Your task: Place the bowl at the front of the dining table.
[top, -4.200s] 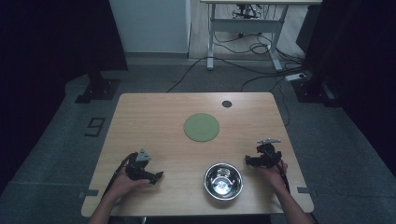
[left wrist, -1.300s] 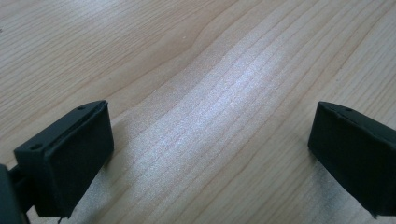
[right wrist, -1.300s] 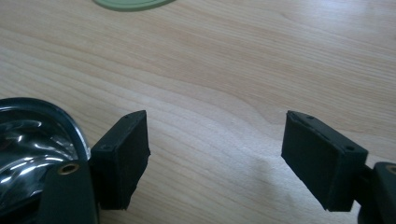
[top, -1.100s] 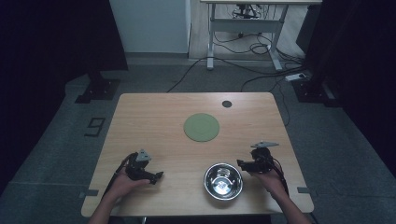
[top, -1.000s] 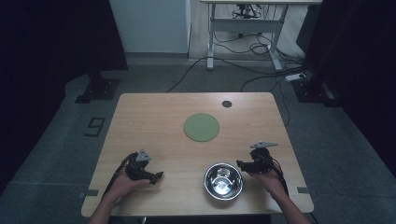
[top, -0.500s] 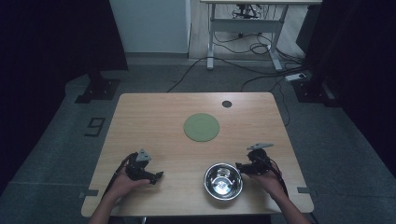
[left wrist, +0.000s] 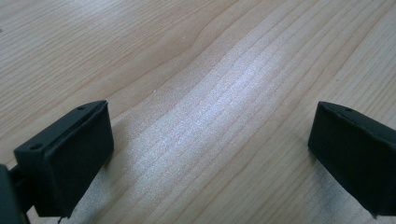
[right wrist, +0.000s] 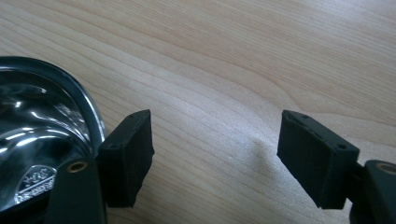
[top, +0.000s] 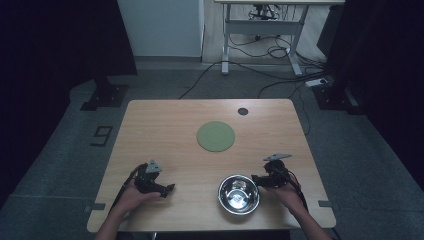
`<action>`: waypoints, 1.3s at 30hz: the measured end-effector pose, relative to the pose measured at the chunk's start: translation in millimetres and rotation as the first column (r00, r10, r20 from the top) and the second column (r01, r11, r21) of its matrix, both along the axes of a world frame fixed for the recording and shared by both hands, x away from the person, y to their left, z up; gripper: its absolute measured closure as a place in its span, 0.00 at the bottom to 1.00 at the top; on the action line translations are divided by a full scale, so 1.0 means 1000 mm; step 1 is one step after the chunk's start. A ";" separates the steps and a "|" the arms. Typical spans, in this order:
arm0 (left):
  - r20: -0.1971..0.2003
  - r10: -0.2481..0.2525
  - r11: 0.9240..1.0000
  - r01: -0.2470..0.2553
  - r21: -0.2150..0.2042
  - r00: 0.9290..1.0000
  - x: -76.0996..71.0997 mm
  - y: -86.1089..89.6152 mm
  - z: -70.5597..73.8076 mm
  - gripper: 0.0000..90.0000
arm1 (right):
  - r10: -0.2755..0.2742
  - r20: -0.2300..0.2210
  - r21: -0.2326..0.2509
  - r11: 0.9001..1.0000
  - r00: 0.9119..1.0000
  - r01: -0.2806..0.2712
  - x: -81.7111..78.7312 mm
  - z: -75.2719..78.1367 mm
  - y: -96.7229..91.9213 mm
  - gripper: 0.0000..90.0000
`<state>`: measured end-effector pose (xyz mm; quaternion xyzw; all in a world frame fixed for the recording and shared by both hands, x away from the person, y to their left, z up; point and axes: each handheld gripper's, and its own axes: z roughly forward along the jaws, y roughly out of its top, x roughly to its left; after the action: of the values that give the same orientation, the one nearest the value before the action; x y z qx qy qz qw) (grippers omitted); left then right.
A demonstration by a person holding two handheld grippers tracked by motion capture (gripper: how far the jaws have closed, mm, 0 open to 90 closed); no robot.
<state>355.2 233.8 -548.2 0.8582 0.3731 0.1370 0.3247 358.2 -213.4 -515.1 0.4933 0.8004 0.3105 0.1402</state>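
A shiny steel bowl [top: 238,194] stands near the table's front edge, right of centre. My right gripper [top: 257,179] lies level on the wood beside the bowl's right rim and points at it. In the right gripper view the bowl [right wrist: 32,126] curves just left of one jaw, and my right gripper [right wrist: 212,156] is open with bare wood between its jaws. My left gripper [top: 166,189] rests at the front left, held by a hand and pointing right. In its own view my left gripper [left wrist: 210,149] is open wide over bare wood. A flat green round mat [top: 215,136] lies mid-table.
A small black disc [top: 242,111] sits near the wooden table's [top: 160,125] far edge. Beyond the table are a grey floor, cables and a desk frame [top: 260,35]. Dark curtains hang on both sides.
My right gripper has shifted left, from the table's right side up to the bowl's rim. The left gripper, bowl and mat have stayed put.
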 end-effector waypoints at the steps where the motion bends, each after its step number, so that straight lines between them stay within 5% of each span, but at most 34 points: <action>1: 0.000 0.000 1.000 0.000 0.000 1.000 0.000 0.000 0.000 0.00 | 0.002 0.003 0.005 1.000 1.000 -0.002 -0.001 0.001 0.000 0.30; 19: 0.000 0.000 1.000 0.000 0.000 1.000 0.000 0.000 0.000 0.00 | 0.005 0.047 0.032 0.999 0.999 -0.006 -0.006 0.009 0.003 0.31; 39: 0.000 0.000 1.000 0.000 0.000 1.000 0.000 0.000 0.000 0.00 | 0.056 0.035 0.054 0.997 0.998 -0.058 -0.013 0.011 0.014 0.30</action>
<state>355.2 233.8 -548.2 0.8582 0.3732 0.1371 0.3247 345.6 -199.8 -504.2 0.4689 0.8028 0.3444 0.1310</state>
